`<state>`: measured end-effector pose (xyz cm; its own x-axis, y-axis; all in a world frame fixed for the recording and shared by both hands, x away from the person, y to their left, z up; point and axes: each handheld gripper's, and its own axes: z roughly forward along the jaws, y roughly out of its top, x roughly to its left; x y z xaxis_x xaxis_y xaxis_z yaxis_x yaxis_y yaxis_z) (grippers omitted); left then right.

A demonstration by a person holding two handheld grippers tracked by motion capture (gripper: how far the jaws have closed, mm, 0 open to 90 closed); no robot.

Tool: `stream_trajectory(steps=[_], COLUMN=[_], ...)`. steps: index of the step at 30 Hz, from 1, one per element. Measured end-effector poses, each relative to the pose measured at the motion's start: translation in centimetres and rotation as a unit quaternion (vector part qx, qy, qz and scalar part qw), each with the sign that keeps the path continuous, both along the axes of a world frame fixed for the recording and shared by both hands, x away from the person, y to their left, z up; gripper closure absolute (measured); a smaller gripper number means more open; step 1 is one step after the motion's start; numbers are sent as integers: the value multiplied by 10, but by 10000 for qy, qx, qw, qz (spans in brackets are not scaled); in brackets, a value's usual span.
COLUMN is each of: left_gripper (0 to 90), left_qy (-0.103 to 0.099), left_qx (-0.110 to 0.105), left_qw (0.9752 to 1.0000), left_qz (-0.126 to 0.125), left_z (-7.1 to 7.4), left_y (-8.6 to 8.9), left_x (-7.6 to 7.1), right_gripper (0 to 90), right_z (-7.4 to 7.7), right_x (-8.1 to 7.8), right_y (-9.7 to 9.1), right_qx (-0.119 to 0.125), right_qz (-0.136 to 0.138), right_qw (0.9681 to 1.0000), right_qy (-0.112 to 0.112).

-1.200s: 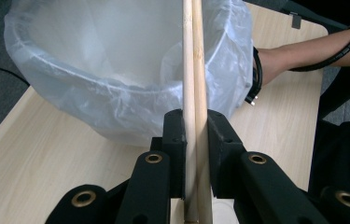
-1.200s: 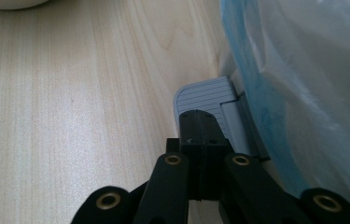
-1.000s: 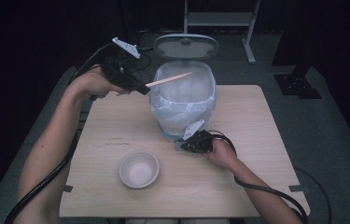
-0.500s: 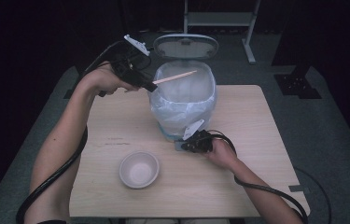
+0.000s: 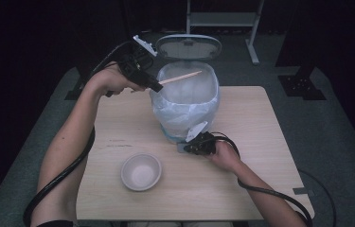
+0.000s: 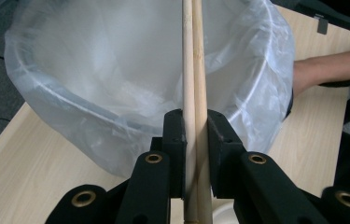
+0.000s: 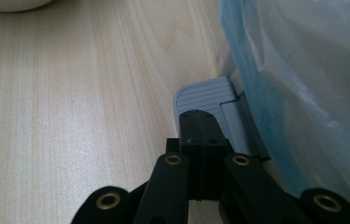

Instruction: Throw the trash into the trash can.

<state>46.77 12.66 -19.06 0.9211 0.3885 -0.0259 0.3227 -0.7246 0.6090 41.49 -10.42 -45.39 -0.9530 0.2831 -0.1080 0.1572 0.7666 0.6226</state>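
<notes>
Left tongs (image 5: 158, 87) clamped on a pair of wooden chopsticks (image 5: 181, 77), pads pressed against both sticks from either side, as confirmed in the left gripper view (image 6: 195, 135). Chopsticks (image 6: 193, 60) held side by side, touching along their length, projecting level out of the tongs and over the open mouth of the pedal bin (image 5: 187, 101). Free ends above the bin interior, clear of the rim.

Pedal bin positioned at the far middle of the desk (image 5: 260, 184), fitted with a translucent white plastic liner (image 6: 93, 70) folded over the rim; lid (image 5: 188, 47) raised upright behind the opening.

Right tongs (image 5: 190, 144) fully closed, nothing between the pads, resting at the near foot of the bin. In the right gripper view, closed tips (image 7: 199, 128) set down on the grey ribbed pedal (image 7: 203, 95), which protrudes from the base of the bin just beside the blue-tinted liner (image 7: 303, 70).

White bowl (image 5: 141, 171) standing on the near left part of the desk, well apart from both tongs and apart from the bin. Contents not discernible.

Cable from each tongs unit trailing back along the forearm toward the near edge.
</notes>
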Motion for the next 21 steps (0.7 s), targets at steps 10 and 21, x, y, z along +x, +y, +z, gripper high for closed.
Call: stream_trajectory(steps=[10, 21], left_gripper=[796, 796], left_qy=[22, -2], left_qx=[113, 111], left_qw=[9999, 9998], left_qz=[29, 134], left_z=[-7, -6], left_y=[-18, -33], left_x=[12, 20], right_gripper=[900, 900], right_z=[0, -1], right_x=[0, 0], right_y=[0, 0], right_qx=[-15, 6], right_qz=[-6, 20], right_qw=[10000, 10000], right_qy=[-22, -47])
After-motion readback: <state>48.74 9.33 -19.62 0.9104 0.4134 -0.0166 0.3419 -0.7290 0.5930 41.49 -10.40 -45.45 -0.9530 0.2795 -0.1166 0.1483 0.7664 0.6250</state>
